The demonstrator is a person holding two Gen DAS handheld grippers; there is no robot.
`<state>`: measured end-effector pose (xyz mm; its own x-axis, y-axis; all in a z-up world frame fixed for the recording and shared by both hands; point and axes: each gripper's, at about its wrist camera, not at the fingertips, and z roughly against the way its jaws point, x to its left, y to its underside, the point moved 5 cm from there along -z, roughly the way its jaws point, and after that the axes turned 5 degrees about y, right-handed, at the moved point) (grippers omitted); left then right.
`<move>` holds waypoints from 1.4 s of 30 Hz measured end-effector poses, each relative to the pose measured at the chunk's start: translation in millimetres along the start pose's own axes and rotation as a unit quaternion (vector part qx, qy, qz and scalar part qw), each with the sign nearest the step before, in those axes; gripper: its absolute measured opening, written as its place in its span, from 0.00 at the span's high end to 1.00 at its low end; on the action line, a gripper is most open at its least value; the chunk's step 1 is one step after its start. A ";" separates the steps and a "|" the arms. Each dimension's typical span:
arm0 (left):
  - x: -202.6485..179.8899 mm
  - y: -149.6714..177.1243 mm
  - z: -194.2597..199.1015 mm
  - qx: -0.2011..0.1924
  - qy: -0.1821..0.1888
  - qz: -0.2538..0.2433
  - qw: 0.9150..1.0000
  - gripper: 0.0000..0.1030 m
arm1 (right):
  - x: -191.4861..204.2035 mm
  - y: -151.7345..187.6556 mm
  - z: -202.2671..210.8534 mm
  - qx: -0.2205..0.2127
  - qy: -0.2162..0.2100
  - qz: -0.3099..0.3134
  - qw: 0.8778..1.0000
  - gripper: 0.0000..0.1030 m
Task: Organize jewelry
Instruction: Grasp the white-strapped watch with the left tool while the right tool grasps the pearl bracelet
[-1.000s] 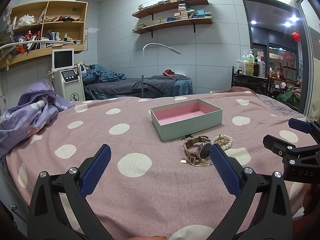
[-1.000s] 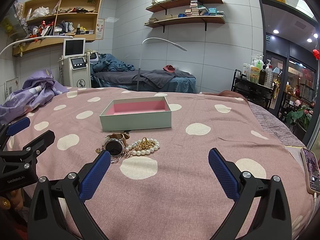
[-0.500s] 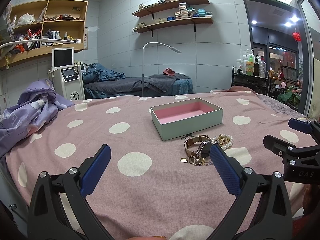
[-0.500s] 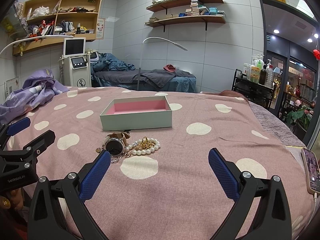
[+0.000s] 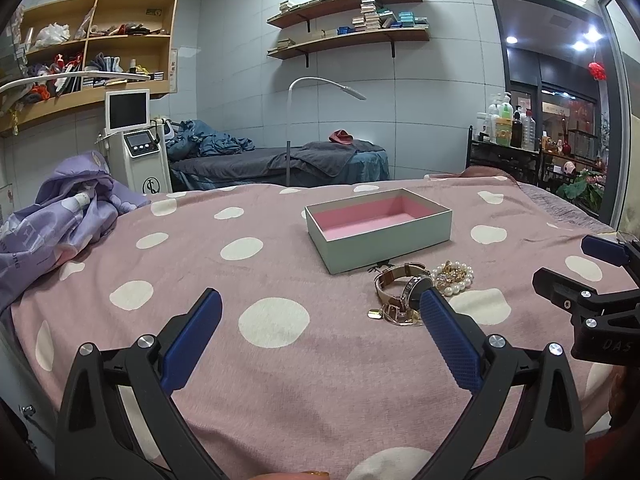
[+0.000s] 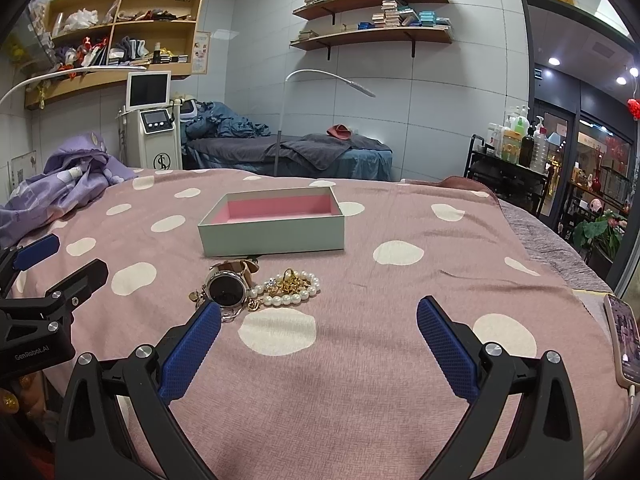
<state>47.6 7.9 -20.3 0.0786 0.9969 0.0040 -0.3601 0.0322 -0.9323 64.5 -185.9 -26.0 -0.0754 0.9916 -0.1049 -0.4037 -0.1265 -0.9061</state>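
Jewelry lies in a small heap on the pink polka-dot bedspread (image 5: pixel 280 360), just in front of the open gift box (image 5: pixel 380 236), which is pale green outside and pink inside and holds nothing. From the left wrist view, the heap sits at the box's near right corner: a wristwatch (image 5: pixel 404 292) with a tan strap stands on edge, a pearl bracelet (image 5: pixel 456 280) with gold pieces tangled in it touches the watch's right side. The left gripper (image 5: pixel 320 320) hovers short of the box, jaws spread wide with nothing between them, its right blue pad overlapping the watch in the view. Right of the box, the right gripper (image 5: pixel 592 276) shows at the frame edge. From the right wrist view, the watch (image 6: pixel 227 291) lies face up before the box (image 6: pixel 272 230), the pearls (image 6: pixel 292 290) beside it. The right gripper (image 6: pixel 320 328) also stands released and empty, nearer than the heap. Far right of the box, a phone (image 6: pixel 624 344) rests at the bed's edge.
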 end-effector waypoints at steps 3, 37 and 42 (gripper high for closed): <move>0.2 1.1 -1.2 0.003 0.000 0.001 1.000 0.05 | 0.4 1.0 -0.5 0.001 -0.001 0.000 1.000 0.06; 7.4 -15.8 -126.5 0.190 0.166 0.000 0.968 0.35 | -4.6 -16.9 -103.9 0.162 -0.055 0.057 0.984 0.26; -12.2 -14.0 -153.8 0.235 0.208 -0.020 0.949 0.50 | -4.2 -21.5 -126.1 0.191 -0.068 0.057 0.978 0.43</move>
<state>194.6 -15.7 -63.0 0.4256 0.8830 -0.1981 -0.7162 0.1949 -0.6701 188.4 -184.0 -57.7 -0.2494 0.9611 -0.1182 -0.6945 -0.2626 -0.6698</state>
